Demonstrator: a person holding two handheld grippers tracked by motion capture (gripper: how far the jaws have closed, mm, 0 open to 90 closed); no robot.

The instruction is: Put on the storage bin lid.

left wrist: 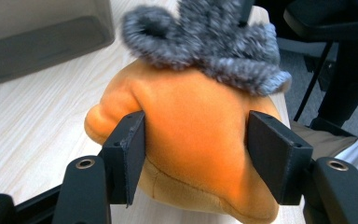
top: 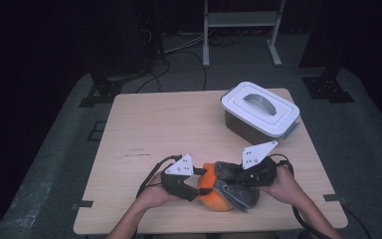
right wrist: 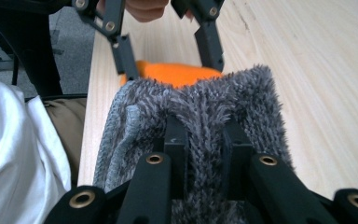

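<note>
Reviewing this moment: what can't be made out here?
- Box contents: high view, its lid covers them.
- Orange toy, whole shape: grey fuzzy cloth covers its top; left gripper view cuts off its bottom.
- Toy's underside: it rests on the table.
- Right gripper pads: buried in cloth.

High view dim, corners falling to black; desk (top: 144, 124) evenly lit from above, shadows soft. Gripper views brighter; grey fuzzy cloth (left wrist: 205, 42) blurred, near fingers (right wrist: 175, 140) soft.
</note>
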